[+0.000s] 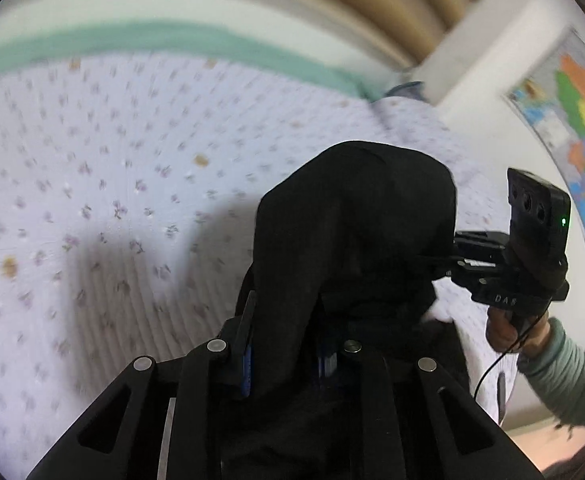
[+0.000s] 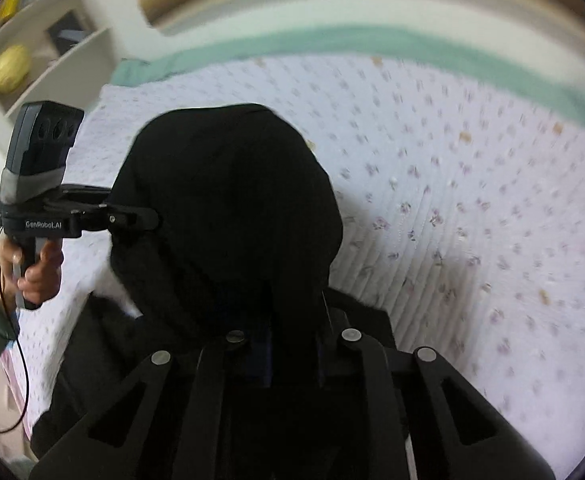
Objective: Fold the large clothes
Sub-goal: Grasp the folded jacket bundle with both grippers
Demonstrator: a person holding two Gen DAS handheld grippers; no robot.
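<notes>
A large black garment (image 1: 356,216) hangs bunched between both grippers, lifted above the bed. My left gripper (image 1: 288,344) is shut on the black garment; the cloth drapes over its fingers and hides the tips. My right gripper (image 2: 292,340) is shut on the same garment (image 2: 228,200), its tips also buried in cloth. The right gripper shows in the left wrist view (image 1: 452,260), pinching the garment's right side. The left gripper shows in the right wrist view (image 2: 148,218), pinching its left side.
The bed has a white floral quilt (image 1: 92,200) with a green band (image 1: 172,36) at its far edge. A wall map (image 1: 572,120) hangs to the right. White shelves (image 2: 44,48) stand to the left.
</notes>
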